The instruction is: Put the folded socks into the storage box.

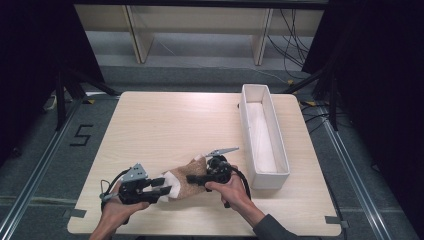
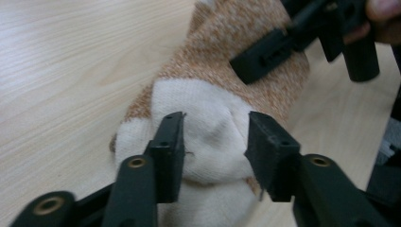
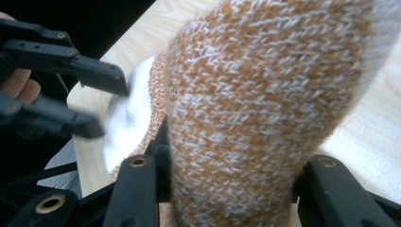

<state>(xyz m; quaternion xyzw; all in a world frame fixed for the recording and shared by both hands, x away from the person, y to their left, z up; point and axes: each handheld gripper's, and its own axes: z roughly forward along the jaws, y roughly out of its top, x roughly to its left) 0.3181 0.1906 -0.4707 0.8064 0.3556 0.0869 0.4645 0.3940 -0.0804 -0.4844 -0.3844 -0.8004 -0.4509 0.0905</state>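
Sock (image 1: 186, 182), orange-brown with a white heel and toe, is lying near the front edge of the table (image 1: 165, 125), a little left of the middle. The left gripper (image 1: 162, 186) is sitting at the sock's white end. In the left gripper view its two black jaws are standing about half open with the white part (image 2: 213, 132) bulging between them, and I cannot tell if they are pressing on it. The right gripper (image 1: 192, 179) is squeezing the orange part, and in the right gripper view the knit cloth (image 3: 265, 104) is packed tight between its jaws and lifting off the wood. A long white box (image 1: 263, 135) is sitting near the right edge of the table, apart from the sock.
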